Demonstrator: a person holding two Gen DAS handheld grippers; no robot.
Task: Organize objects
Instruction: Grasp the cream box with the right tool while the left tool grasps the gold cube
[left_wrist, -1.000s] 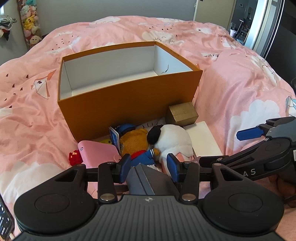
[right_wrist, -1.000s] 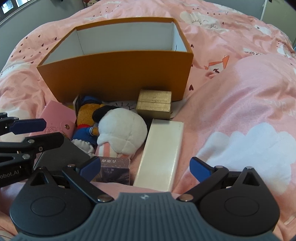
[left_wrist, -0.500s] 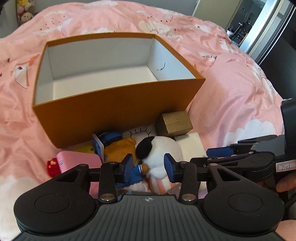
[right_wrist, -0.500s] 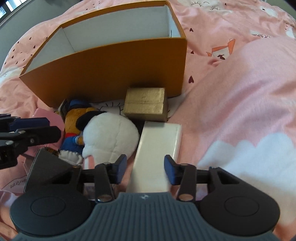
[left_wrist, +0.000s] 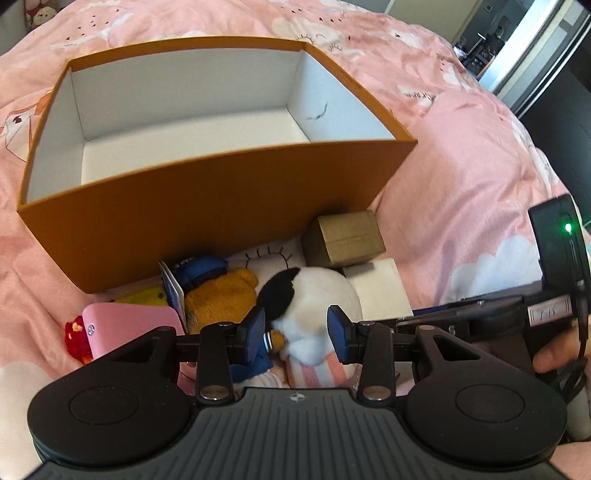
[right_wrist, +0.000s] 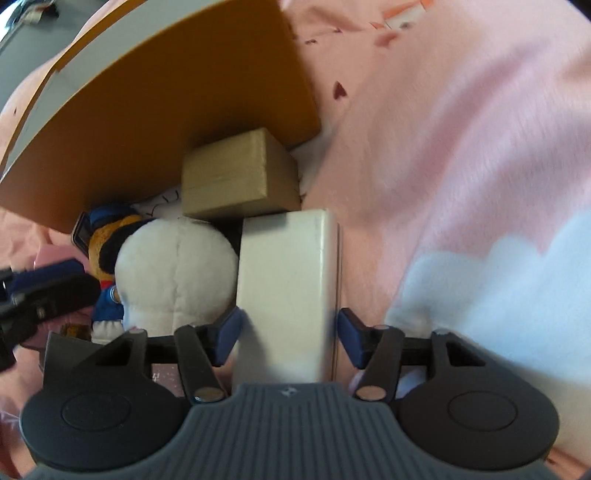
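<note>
An open orange box (left_wrist: 207, 221) with a white inside stands on the pink bed, also in the right wrist view (right_wrist: 155, 122). In front of it lie a gold box (left_wrist: 345, 240) (right_wrist: 236, 181), a white long box (left_wrist: 376, 288) (right_wrist: 288, 295), a white plush (left_wrist: 314, 295) (right_wrist: 177, 273), an orange plush (left_wrist: 221, 299) and a pink case (left_wrist: 129, 328). My left gripper (left_wrist: 296, 334) is open above the white plush. My right gripper (right_wrist: 288, 332) is open with its jaws either side of the white long box's near end.
A small red toy (left_wrist: 75, 334) lies left of the pink case. A dark flat item (right_wrist: 166, 380) lies under my right gripper's left finger. The pink bedcover (left_wrist: 461, 166) rises in a mound to the right of the box.
Both grippers moved forward and down toward the pile. My right gripper's jaws opened wider around the white long box. My left gripper now hangs over the white plush.
</note>
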